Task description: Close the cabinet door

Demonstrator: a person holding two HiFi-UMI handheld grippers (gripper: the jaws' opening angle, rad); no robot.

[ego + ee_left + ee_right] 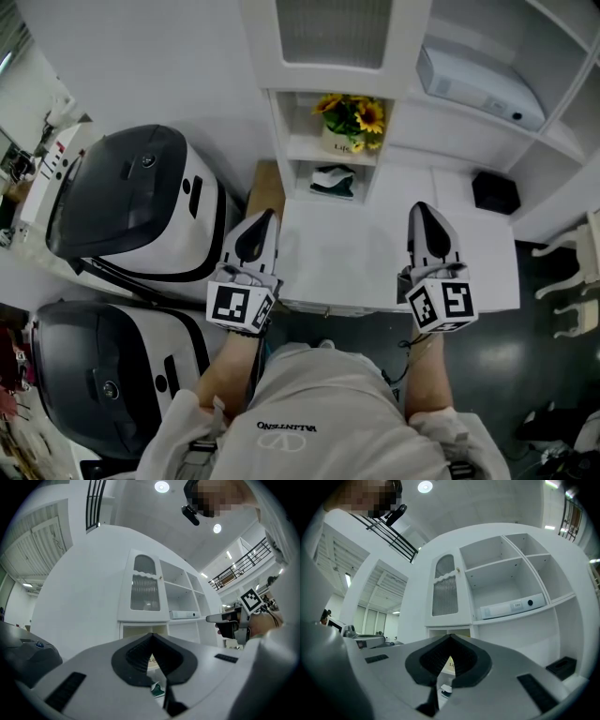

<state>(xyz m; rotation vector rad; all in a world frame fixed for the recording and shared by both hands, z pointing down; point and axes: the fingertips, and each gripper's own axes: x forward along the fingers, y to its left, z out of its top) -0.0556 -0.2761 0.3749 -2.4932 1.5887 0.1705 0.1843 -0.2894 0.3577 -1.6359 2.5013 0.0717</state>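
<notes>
I hold my left gripper (267, 218) and my right gripper (423, 208) side by side, well apart, both pointing at the tall white cabinet (410, 131). The dark jaws of each are clenched tip to tip, with nothing between them. Below them lies a flat white top (366, 267).

On my left stand two large white machines with black lids, one near (103, 375) and one farther (131, 202).

Beyond the grippers an open niche holds a green-and-white object (333, 180) on its lower shelf and yellow sunflowers in a white pot (354, 117) above. Farther up is the white cabinet door with a ribbed glass pane (333, 28). It looks flush in its frame, and neither gripper touches it.

To its right, open shelves carry a long white box-shaped device (478, 89). A small black box (495, 192) sits lower.
</notes>
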